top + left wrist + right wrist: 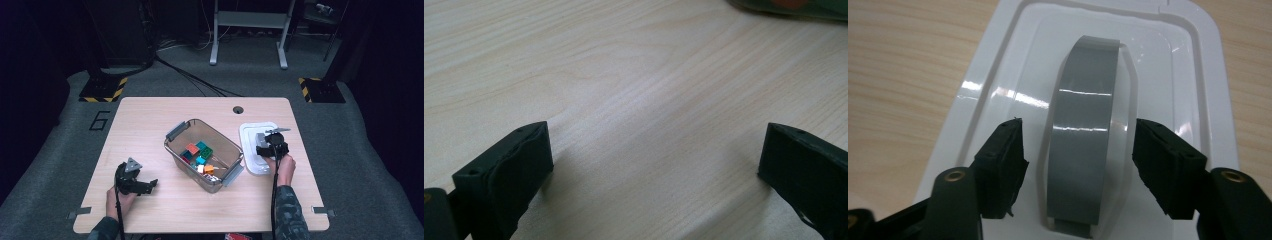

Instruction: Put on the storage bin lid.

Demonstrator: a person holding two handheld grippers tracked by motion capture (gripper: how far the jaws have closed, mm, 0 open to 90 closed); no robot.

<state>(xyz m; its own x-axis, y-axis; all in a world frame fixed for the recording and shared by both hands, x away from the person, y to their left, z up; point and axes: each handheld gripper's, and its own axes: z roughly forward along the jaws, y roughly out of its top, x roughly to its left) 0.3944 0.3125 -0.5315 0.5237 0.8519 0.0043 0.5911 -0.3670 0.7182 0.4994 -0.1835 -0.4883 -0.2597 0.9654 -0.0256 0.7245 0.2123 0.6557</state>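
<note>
Jaws of my right gripper (1075,162) straddle the grey handle (1083,140) on the white lid (1198,75), one pad on either side of it; I see a sliver of white between each pad and the handle, so they are not pressing on it. From the high view that gripper (272,141) sits over the lid (248,131), which lies flat on the table (150,120) just to the right of the clear bin (176,131), close beside it — whether the two touch I can't quite tell from up there. The bin stands lidless near the table's middle, turned at an angle to the table edges, with a small heap of coloured blocks (199,156) in its bottom: orange, teal, green and a bit of red. My left gripper (150,185) rests low on the near left of the table, well apart from the bin, its jaws pointing toward it. Along its own camera the left gripper (654,165) stands spread wide with bare wood between the pads — nothing held.
</note>
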